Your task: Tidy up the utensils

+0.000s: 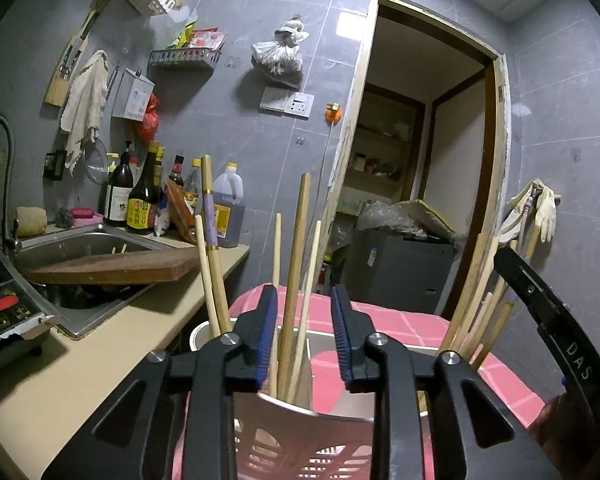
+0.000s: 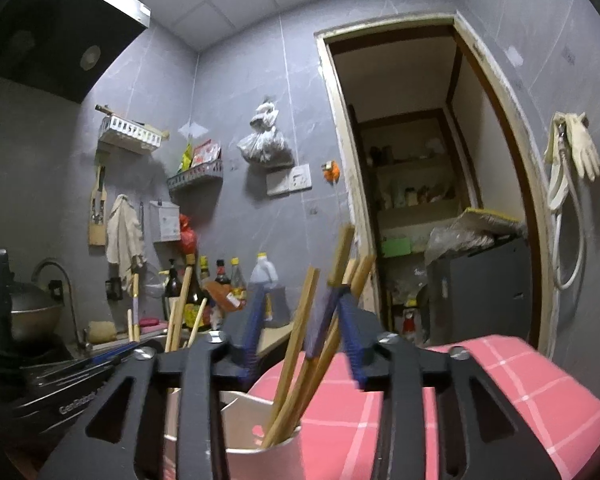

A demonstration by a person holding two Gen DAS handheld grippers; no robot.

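Note:
A pink utensil holder (image 1: 328,412) with divided compartments stands just below both grippers. Wooden chopsticks (image 1: 296,280) stand upright in it. My left gripper (image 1: 305,312) is open, its blue pads on either side of several chopsticks in the middle compartment without touching them. More chopsticks (image 1: 480,312) lean in the right compartment, and a purple-banded pair (image 1: 210,240) stands at the left. In the right wrist view my right gripper (image 2: 302,320) is open around a bunch of chopsticks (image 2: 300,360) leaning in the holder (image 2: 268,456). The right gripper's black body (image 1: 548,320) shows at the right of the left wrist view.
A beige counter (image 1: 80,360) runs left, with a steel sink (image 1: 88,244), a wooden cutting board (image 1: 112,268) across it, sauce bottles (image 1: 140,200) and an oil jug (image 1: 228,208). A pink checked cloth (image 1: 400,324) lies behind the holder. An open doorway (image 1: 420,160) is ahead.

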